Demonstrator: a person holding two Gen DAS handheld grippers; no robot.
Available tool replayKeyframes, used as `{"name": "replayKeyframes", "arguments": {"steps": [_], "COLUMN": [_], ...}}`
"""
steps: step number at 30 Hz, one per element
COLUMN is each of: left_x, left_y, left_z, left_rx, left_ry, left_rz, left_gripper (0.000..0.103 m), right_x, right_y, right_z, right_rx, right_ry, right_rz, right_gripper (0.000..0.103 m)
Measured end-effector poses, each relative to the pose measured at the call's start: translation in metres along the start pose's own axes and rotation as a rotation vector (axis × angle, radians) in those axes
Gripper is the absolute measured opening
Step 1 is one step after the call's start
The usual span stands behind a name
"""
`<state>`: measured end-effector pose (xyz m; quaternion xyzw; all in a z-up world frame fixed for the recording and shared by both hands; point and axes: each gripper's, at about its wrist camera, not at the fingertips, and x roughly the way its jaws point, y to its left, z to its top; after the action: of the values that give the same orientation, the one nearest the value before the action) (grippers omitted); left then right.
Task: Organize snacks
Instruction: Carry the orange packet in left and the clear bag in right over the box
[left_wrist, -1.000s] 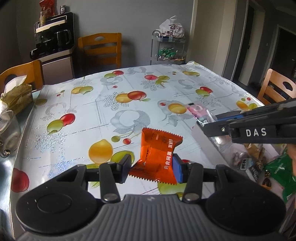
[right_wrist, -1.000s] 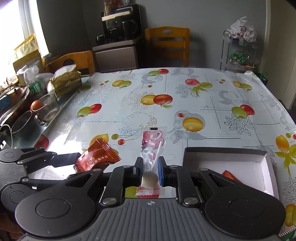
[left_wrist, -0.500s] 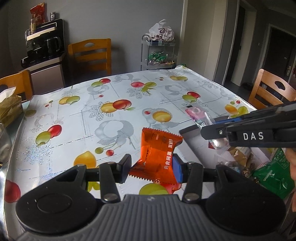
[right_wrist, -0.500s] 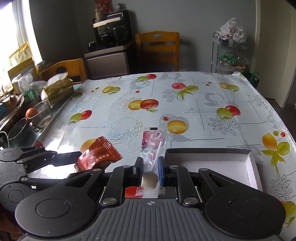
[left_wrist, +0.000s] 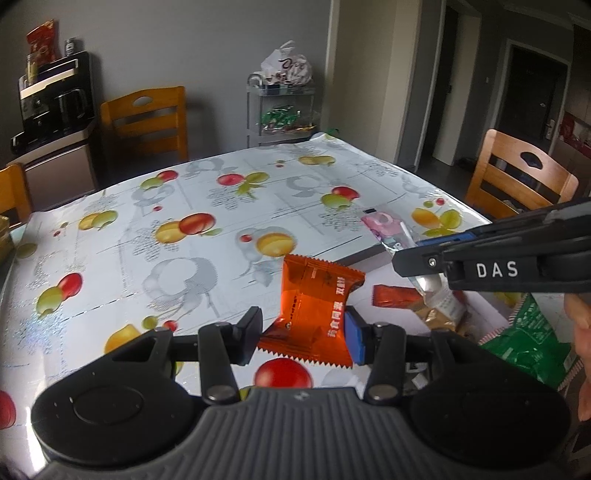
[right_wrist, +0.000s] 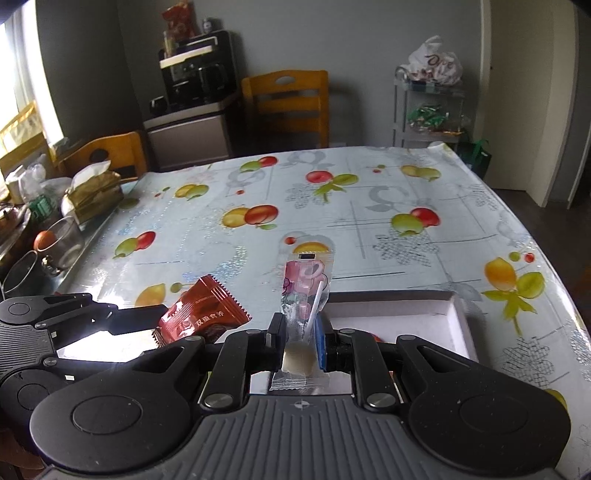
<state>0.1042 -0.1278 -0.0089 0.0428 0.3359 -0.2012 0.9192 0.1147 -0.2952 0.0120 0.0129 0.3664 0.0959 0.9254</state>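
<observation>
While an orange packet (left_wrist: 317, 317) is gripped by the left tongs (left_wrist: 301, 334), a lollipop (right_wrist: 304, 295) is clamped in the right tongs (right_wrist: 299, 341).

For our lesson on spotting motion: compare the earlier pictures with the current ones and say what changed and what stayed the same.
Both grippers have carried their snacks toward the white box, which now lies closer under them. The left gripper still grips the orange packet; the right gripper still pinches the lollipop. Neither was released; the table is unchanged.
</observation>
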Motion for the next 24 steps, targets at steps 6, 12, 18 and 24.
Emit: {"name": "replayKeyframes", "arguments": {"steps": [6, 12, 18, 24], "left_x": [0.005, 0.01, 0.015, 0.018], "left_y": [-0.016, -0.032, -0.045, -0.054], "left_z": [0.004, 0.007, 0.008, 0.008], "left_rx": [0.022, 0.042, 0.065, 0.078], "left_ry": [-0.001, 0.0, 0.004, 0.014], "left_rz": [-0.03, -0.058, -0.075, -0.086], "left_gripper": [0.045, 0.045, 0.045, 0.045], "right_x": [-0.007, -0.014, -0.02, -0.021], "right_y": [-0.016, -0.03, -0.041, -0.05], "right_z": [-0.004, -0.01, -0.015, -0.019], "right_rx": [0.022, 0.04, 0.058, 0.072], "right_ry": [-0.004, -0.007, -0.01, -0.007], "right_rz": [-0.028, -0.05, -0.067, -0.075], "right_gripper": [0.019, 0.019, 0.019, 0.019]}}
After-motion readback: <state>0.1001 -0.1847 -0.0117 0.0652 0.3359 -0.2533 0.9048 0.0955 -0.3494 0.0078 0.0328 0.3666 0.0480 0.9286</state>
